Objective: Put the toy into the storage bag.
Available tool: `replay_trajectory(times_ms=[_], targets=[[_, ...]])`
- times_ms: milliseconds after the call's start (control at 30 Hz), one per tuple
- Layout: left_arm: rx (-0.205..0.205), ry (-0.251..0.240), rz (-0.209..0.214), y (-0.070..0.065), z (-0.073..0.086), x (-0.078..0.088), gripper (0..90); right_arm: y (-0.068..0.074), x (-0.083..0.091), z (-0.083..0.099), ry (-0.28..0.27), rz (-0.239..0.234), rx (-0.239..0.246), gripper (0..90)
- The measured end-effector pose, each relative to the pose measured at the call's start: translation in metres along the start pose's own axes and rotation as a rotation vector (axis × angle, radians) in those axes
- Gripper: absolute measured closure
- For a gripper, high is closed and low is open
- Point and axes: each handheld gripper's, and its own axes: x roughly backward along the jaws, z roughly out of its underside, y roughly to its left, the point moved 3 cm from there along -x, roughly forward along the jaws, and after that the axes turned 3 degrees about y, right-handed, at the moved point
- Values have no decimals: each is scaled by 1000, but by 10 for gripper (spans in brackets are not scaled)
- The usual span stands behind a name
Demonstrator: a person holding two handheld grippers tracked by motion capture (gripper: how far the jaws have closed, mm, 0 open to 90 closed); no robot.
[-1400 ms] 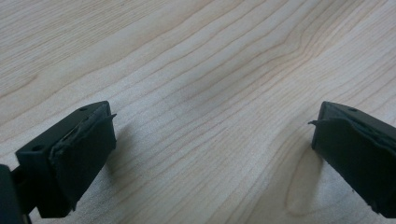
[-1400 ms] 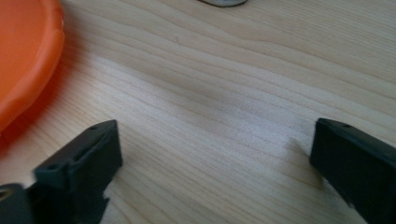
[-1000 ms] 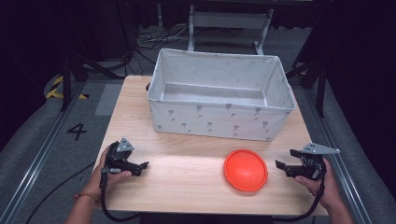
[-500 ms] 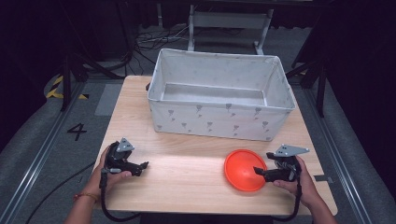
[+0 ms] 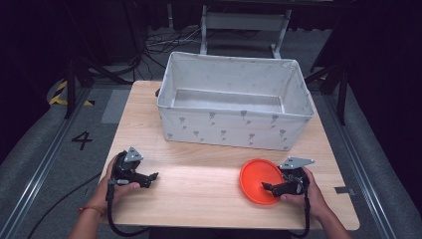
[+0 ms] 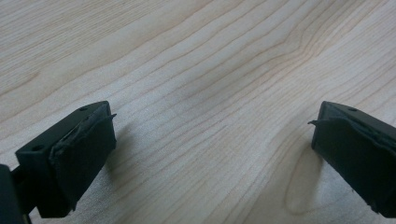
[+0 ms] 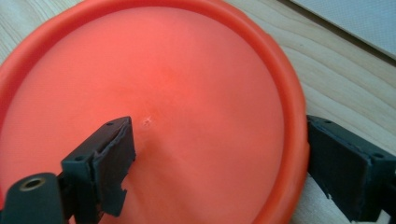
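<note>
Jaws of the left gripper (image 5: 149, 178) stood apart over bare surface (image 5: 199, 184) at 8 o'clock, holding nothing, probably parked. Fabric bin (image 5: 234, 129) sat empty at 12 o'clock. At 4 o'clock, right gripper (image 5: 268, 188) jaws were apart, straddling the orange disc's (image 5: 256, 180) rim, likely readying a grip. Right gripper view showed one jaw over the disc, the other outside the rim; the high view could not resolve that.

Both my grippers are all black, left gripper (image 5: 133, 172) and right gripper (image 5: 288, 181), each with a grey three-cornered plate on top and a black cable trailing off. Jaws are chunky blocks with screw holes. I've got a reddish band (image 5: 87, 210) on my left wrist.
</note>
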Motion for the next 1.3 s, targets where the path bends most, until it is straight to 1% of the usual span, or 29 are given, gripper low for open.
replay_trajectory(times_ms=[67, 133, 233, 267, 300, 333, 367, 433, 567, 700, 767, 900, 933, 967, 1000, 1033, 1100, 1300], targets=[[0, 0, 0, 0, 0, 0, 1, 1, 0, -1, 1, 5, -10, 165], [0, 0, 0, 0, 0, 0, 1, 0, 2, -2, 2, 11, -12, 222], [4, 0, 2, 0, 0, 0, 1, -4, 4, -2, -14, 15, -32, 415], [4, 1, 2, 0, 0, 0, 1, -8, 6, -1, -23, 10, -56, 477], [2, 1, 4, 0, 0, 0, 1, -11, 7, 0, -28, 0, -74, 519], [2, 1, 5, 0, 0, 0, 1, -12, 8, 0, -34, -6, -88, 545], [1, 1, 5, 0, 0, 0, 1, -13, 8, 1, -41, -10, -93, 560], [1, 1, 5, 0, 0, 0, 1, -13, 8, 1, -43, -21, -93, 596], [0, 1, 4, 0, 0, 0, 1, -15, 12, 0, -64, -27, -93, 670], [-2, 1, 3, 0, 0, 0, 3, -15, 18, -2, -88, -33, -88, 714], [-3, 2, 3, 0, 0, 0, 3, -14, 23, -5, -113, -36, -77, 745], [-2, 1, 3, 0, 0, 0, 3, -12, 30, -8, -127, -43, -62, 768], [-2, 1, 3, 0, 0, 0, 3, -10, 34, -10, -141, -47, -46, 784], [-2, 1, 3, 0, 0, 0, 3, -10, 34, -10, -141, -47, -46, 784], [-3, 2, 3, 0, 0, 0, 3, -8, 40, -13, -159, -57, -35, 799], [-3, 2, 2, 0, 0, 0, 3, -8, 40, -13, -159, -57, -35, 799], [2, 1, 0, 0, 0, 0, 4, -6, 46, -16, -177, -71, -27, 809], [1, -1, -3, 0, 0, 0, 4, 5, 56, -25, -181, -67, 43, 816]])
